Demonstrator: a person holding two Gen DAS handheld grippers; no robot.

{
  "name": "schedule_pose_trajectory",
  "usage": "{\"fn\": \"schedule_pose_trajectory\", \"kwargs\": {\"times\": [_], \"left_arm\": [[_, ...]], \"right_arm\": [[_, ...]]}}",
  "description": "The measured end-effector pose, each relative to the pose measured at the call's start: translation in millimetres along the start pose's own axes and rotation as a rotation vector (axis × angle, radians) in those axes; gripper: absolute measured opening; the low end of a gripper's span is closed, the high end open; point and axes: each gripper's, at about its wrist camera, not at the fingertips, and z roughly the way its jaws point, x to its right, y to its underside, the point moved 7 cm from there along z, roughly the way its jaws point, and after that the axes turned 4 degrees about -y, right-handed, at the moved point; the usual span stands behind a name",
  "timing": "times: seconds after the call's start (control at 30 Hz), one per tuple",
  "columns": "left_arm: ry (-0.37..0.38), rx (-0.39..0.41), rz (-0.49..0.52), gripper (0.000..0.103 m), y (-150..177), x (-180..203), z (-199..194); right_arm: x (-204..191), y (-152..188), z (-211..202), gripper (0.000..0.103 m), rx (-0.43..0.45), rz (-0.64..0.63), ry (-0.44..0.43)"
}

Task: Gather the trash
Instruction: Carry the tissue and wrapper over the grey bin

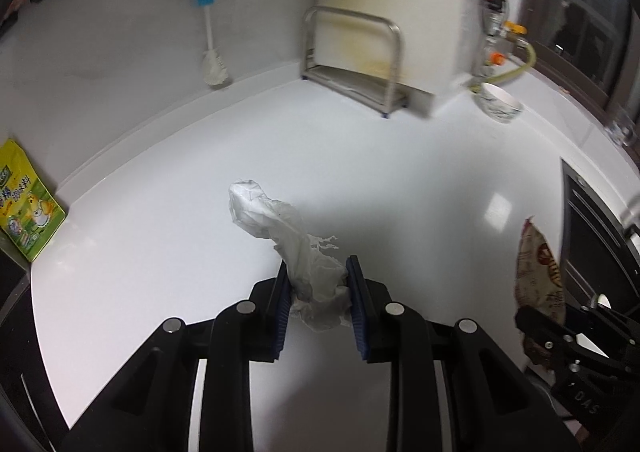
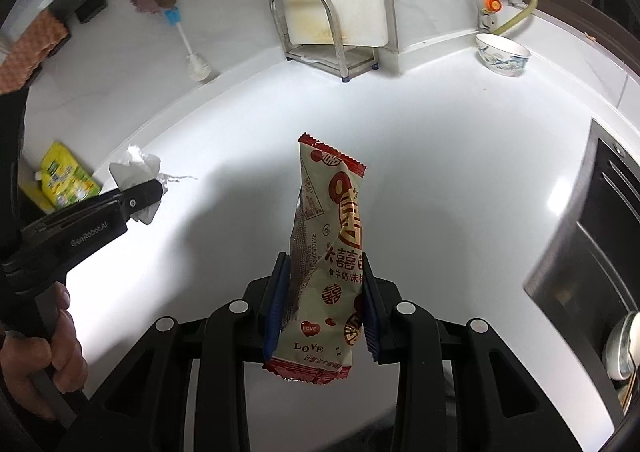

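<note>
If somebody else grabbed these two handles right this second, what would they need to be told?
Left gripper: shut on the crumpled white tissue, lifted above the white countertop.
Right gripper: shut on the cream-and-red snack wrapper, held upright above the counter.
Done: both pieces of trash are picked up.
Left: drop them in a bin; none is in view. A yellow-green printed packet sits at the counter's left edge; whether it is trash I cannot tell. The patterned ceramic bowl is not litter.
</note>
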Motion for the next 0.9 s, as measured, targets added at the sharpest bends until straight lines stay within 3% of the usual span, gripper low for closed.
{"fn": "schedule_pose_trajectory", "kwargs": {"times": [0.43,0.9], "left_arm": [[0.106,-0.012,0.12,0.026,64,113,-69],[0.14,-0.086,0.18,0.026,135,184,-96]], "right_arm": [[62,83,-86,0.032,-0.025,0.042,0.022],[105,156,-109,0.032,-0.126,0.033,-0.018]]}}
